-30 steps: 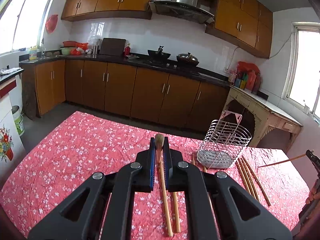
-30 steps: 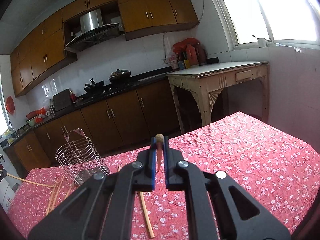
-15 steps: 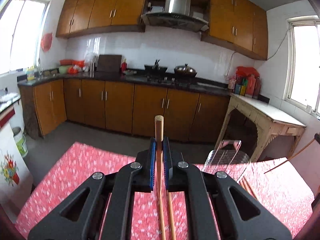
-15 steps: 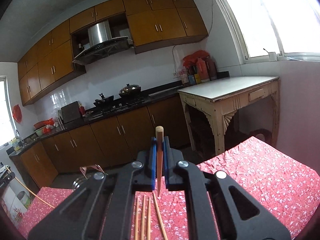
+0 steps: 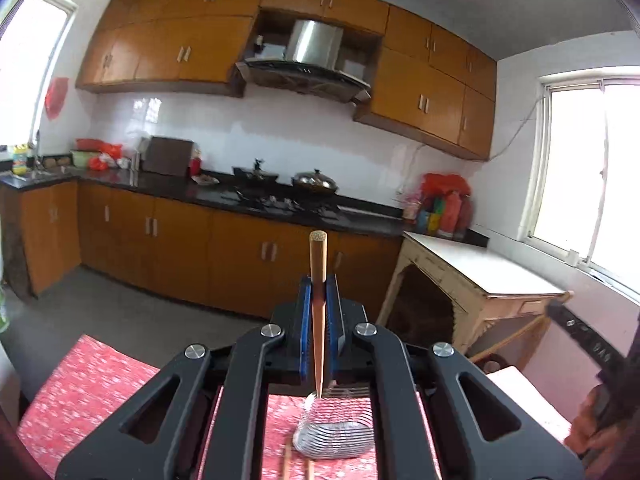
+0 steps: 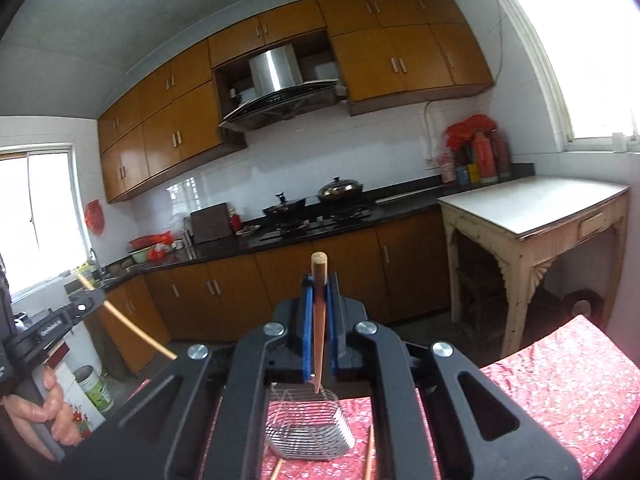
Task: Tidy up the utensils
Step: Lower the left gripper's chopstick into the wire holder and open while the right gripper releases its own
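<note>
My left gripper (image 5: 318,292) is shut on a wooden chopstick (image 5: 318,272) held upright, its thin tip just above the wire utensil basket (image 5: 336,436) on the red floral tablecloth (image 5: 88,384). My right gripper (image 6: 318,292) is shut on another wooden chopstick (image 6: 319,280), also upright, its tip over the same basket (image 6: 308,428). The left gripper with its chopstick (image 6: 124,322) shows at the left of the right wrist view. Loose chopsticks (image 5: 296,464) lie on the cloth beside the basket, also in the right wrist view (image 6: 368,456).
Beyond the table stand wooden kitchen cabinets (image 5: 168,240), a black counter with pans (image 5: 280,196) and a pale side table (image 6: 532,216). A hand holds the other tool at the far left of the right wrist view (image 6: 36,404).
Both grippers have risen and tilted up with their chopsticks and moved over the basket; each chopstick now stands upright with its tip above the basket.
</note>
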